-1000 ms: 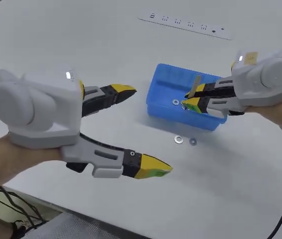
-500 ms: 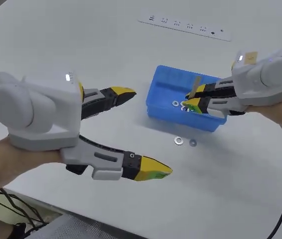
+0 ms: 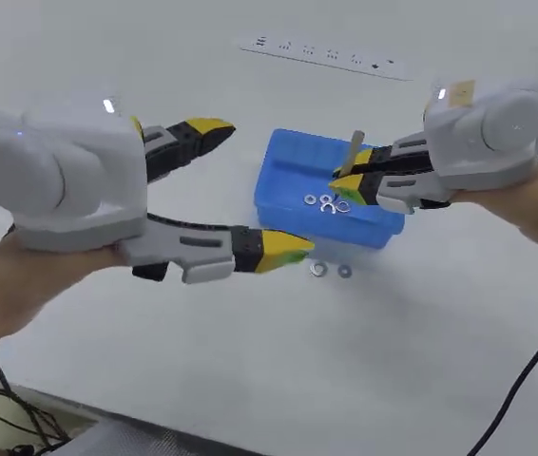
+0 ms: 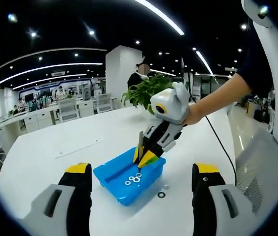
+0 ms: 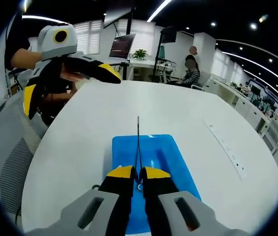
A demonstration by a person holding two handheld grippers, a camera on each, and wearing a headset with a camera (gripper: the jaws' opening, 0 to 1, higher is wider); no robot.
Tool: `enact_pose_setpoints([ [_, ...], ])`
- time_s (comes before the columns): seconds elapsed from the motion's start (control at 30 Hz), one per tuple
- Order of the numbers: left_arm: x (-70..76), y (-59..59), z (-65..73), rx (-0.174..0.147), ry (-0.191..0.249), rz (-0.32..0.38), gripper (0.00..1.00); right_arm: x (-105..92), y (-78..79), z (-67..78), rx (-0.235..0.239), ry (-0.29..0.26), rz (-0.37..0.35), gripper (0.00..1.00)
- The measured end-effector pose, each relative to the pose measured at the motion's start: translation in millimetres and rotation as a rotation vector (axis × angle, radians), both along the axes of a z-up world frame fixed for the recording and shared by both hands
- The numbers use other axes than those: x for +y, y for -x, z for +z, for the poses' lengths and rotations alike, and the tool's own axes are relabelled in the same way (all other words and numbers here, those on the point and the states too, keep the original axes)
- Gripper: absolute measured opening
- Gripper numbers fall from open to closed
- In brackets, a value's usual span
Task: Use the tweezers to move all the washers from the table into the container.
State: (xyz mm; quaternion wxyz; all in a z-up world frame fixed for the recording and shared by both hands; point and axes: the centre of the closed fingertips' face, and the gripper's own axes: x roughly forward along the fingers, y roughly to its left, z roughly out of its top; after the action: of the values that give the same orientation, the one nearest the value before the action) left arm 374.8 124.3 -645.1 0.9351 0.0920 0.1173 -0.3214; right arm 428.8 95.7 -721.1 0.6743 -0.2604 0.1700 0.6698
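A blue container (image 3: 293, 161) sits mid-table with several washers (image 3: 326, 201) inside. Two washers (image 3: 318, 270) lie on the table just in front of it. My right gripper (image 3: 350, 190) hovers over the container's right half, shut on the tweezers (image 3: 353, 152), whose upper end sticks up above the jaws. In the right gripper view the tweezers (image 5: 138, 140) run forward over the container (image 5: 156, 147). My left gripper (image 3: 248, 187) is open and holds nothing, left of the container. In the left gripper view the container (image 4: 112, 174) lies ahead, with the loose washers (image 4: 161, 194) beside it.
A white power strip (image 3: 326, 55) lies at the far side of the table. A black cable (image 3: 526, 389) trails off the right gripper over the table's right part. A person's hands hold both grippers. Office desks, a plant and people stand in the background.
The head view has shifted left. My left gripper has risen and moved closer to the container. The right gripper stays over the container with the tweezers.
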Motion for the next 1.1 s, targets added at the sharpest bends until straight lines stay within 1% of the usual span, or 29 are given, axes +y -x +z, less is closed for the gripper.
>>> enact_pose_setpoints([
  [0.03,-2.7,-4.2,1.4,0.004,0.006,-0.005,0.87,-0.3,0.0,1.0,-0.004,-0.001,-0.001,0.08],
  [0.07,-6.2,-11.0,4.4,0.004,0.017,-0.010,0.83,-0.8,0.0,2.6,-0.010,-0.003,-0.001,0.08],
  [0.13,-12.5,-19.6,8.3,-0.007,0.021,-0.035,0.75,-1.4,1.1,4.9,-0.009,-0.007,-0.001,0.08],
  [0.17,-16.0,-26.1,9.1,-0.014,0.009,-0.048,0.69,-1.6,2.3,5.9,-0.008,-0.008,0.003,0.08],
  [0.2,-17.3,-28.0,9.5,-0.019,0.003,-0.055,0.65,-1.7,4.3,6.9,-0.005,-0.009,0.010,0.08],
  [0.23,-22.6,-32.9,10.7,-0.040,-0.014,-0.083,0.60,-1.8,7.6,8.2,-0.009,-0.009,0.023,0.08],
  [0.27,-26.0,-34.9,10.0,-0.029,-0.012,-0.097,0.53,-2.0,9.3,9.0,-0.011,-0.007,0.029,0.08],
  [0.3,-33.8,-36.1,11.0,-0.014,0.007,-0.134,0.50,-2.2,11.9,10.1,-0.012,-0.006,0.038,0.08],
  [0.33,-35.5,-39.0,12.8,-0.025,0.007,-0.138,0.47,-2.4,13.0,10.8,-0.014,-0.006,0.043,0.08],
  [0.4,-43.9,-40.5,12.2,-0.009,0.007,-0.180,0.45,-2.7,14.7,11.9,-0.021,-0.003,0.053,0.08],
  [0.43,-47.3,-42.2,11.0,-0.011,-0.010,-0.199,0.43,-2.8,15.2,12.3,-0.025,-0.002,0.058,0.08],
  [0.47,-49.2,-42.0,9.1,-0.010,-0.035,-0.222,0.40,-2.8,15.6,12.6,-0.025,-0.002,0.061,0.08],
  [0.5,-51.9,-40.9,4.8,0.002,-0.075,-0.255,0.36,-2.9,16.8,12.9,-0.028,0.001,0.070,0.08],
  [0.53,-53.2,-40.7,4.4,-0.004,-0.090,-0.268,0.32,-3.0,17.3,12.8,-0.033,0.006,0.077,0.08],
  [0.57,-56.1,-40.7,5.5,0.000,-0.081,-0.280,0.29,-3.1,18.0,12.7,-0.039,0.012,0.083,0.08],
  [0.63,-59.5,-40.1,6.9,0.004,-0.077,-0.303,0.28,-2.6,19.4,12.9,-0.046,0.018,0.093,0.08],
  [0.67,-59.8,-40.4,7.8,0.000,-0.088,-0.314,0.27,-2.2,20.1,13.2,-0.051,0.021,0.099,0.08],
  [0.7,-60.5,-40.2,8.3,0.003,-0.090,-0.323,0.25,-1.6,20.5,13.3,-0.052,0.022,0.102,0.08],
  [0.77,-61.4,-40.2,11.2,0.005,-0.077,-0.336,0.22,0.0,21.1,13.7,-0.057,0.024,0.109,0.08],
  [0.8,-62.2,-39.6,12.6,0.009,-0.069,-0.347,0.19,0.9,21.4,13.9,-0.059,0.025,0.112,0.08],
  [0.87,-63.0,-36.9,12.7,0.013,-0.075,-0.372,0.12,2.1,21.3,14.3,-0.061,0.026,0.115,0.08],
  [0.9,-63.6,-35.4,12.8,0.009,-0.083,-0.385,0.08,3.0,20.5,15.1,-0.061,0.025,0.114,0.08],
  [0.97,-63.3,-33.8,13.9,0.003,-0.091,-0.392,0.07,3.8,19.6,16.3,-0.063,0.023,0.116,0.08],
  [1.0,-63.6,-32.1,13.7,0.010,-0.088,-0.401,0.07,4.0,19.8,16.5,-0.065,0.023,0.121,0.08],
  [1.03,-63.0,-32.2,13.6,0.007,-0.091,-0.402,0.07,4.1,20.5,16.3,-0.066,0.025,0.126,0.08],
  [1.1,-62.5,-30.4,12.7,0.013,-0.096,-0.415,0.06,4.9,21.9,15.4,-0.069,0.030,0.136,0.08],
])
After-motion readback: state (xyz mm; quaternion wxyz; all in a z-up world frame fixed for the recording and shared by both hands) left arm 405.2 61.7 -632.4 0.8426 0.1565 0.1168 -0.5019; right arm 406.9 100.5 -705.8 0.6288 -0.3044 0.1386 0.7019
